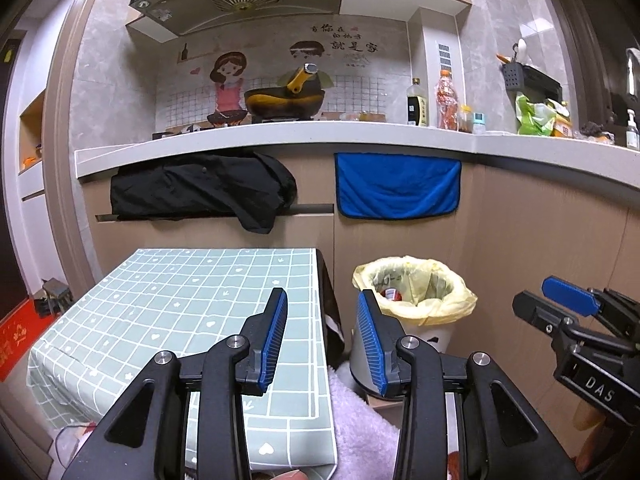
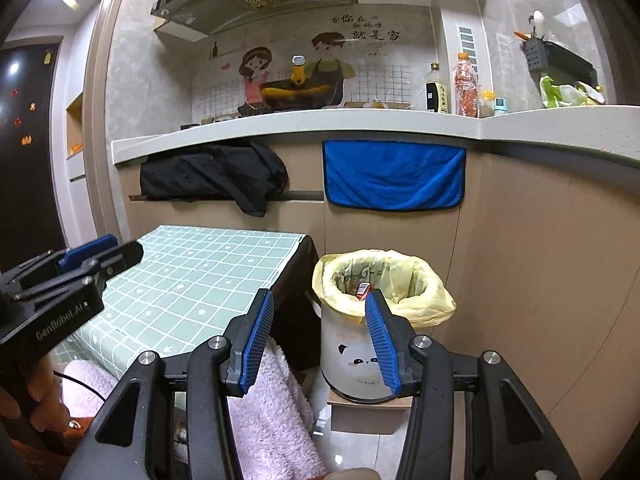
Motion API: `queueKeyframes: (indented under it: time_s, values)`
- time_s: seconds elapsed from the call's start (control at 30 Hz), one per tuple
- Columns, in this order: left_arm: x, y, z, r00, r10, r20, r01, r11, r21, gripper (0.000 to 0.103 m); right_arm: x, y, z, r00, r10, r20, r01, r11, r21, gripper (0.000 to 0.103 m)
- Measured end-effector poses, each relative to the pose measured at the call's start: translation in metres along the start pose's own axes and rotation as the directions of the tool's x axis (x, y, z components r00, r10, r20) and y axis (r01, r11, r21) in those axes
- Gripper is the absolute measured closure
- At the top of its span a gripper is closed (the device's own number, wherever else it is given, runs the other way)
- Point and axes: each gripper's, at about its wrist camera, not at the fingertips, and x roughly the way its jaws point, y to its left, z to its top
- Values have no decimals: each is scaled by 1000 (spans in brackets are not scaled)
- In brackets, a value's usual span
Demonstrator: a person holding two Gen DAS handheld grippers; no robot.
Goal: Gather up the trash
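Observation:
A small white bin (image 2: 352, 360) with a yellow bag liner (image 2: 420, 280) stands on the floor beside the table; a red and white wrapper (image 2: 363, 290) lies inside it. The same bin (image 1: 432, 336) shows in the left wrist view, with its liner (image 1: 440, 304) and a red item (image 1: 390, 294) within. My left gripper (image 1: 323, 300) is open and empty, hovering over the table's right edge, short of the bin. My right gripper (image 2: 319, 304) is open and empty too, held in front of the bin.
A low table with a green grid cloth (image 1: 180, 312) sits left of the bin. Pink fluffy fabric (image 2: 272, 412) lies below the grippers. A kitchen counter (image 1: 360, 136) runs behind, with a black garment (image 1: 200, 190) and a blue towel (image 1: 396, 186) hanging from it.

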Motion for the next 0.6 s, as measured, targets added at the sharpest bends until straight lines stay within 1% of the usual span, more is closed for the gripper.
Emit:
queueKeyframes:
  time_s: [0.6]
  values:
    - [3,-2,-2,1000,-18,-15,18,1000,4,65,7,-3,-4,1000,1,-20,0,1000,5,58]
